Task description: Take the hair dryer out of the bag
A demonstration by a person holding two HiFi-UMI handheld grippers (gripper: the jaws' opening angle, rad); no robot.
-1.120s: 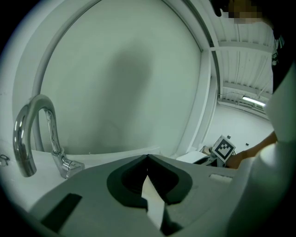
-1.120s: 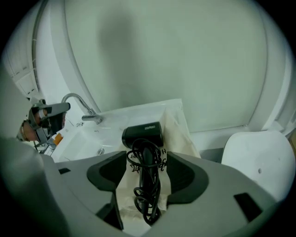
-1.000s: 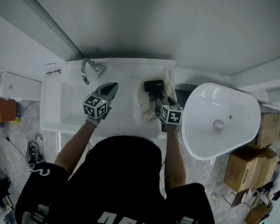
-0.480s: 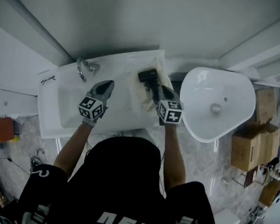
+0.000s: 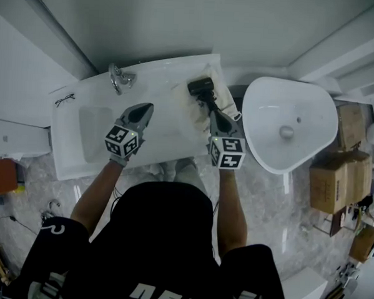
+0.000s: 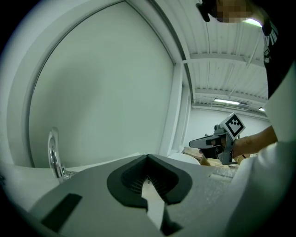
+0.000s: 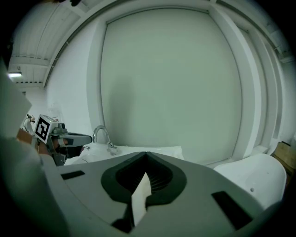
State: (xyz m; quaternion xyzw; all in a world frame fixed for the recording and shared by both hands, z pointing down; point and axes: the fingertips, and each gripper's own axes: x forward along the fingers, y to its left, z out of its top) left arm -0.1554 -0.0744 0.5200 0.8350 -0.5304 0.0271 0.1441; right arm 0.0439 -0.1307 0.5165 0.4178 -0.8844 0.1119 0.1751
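Here, hair dryer [image 5: 201, 86] lies atop the bag [image 5: 190, 113].

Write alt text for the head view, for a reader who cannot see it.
From above, a person holds a left gripper and a right gripper, both shut, over a white sink; the right jaws have just closed on nothing. A black hair dryer rests on a beige bag just beyond the right gripper, beside a white basin.

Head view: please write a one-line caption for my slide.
Left gripper and right gripper, both shut, above a white sink counter; black hair dryer lies on beige bag.
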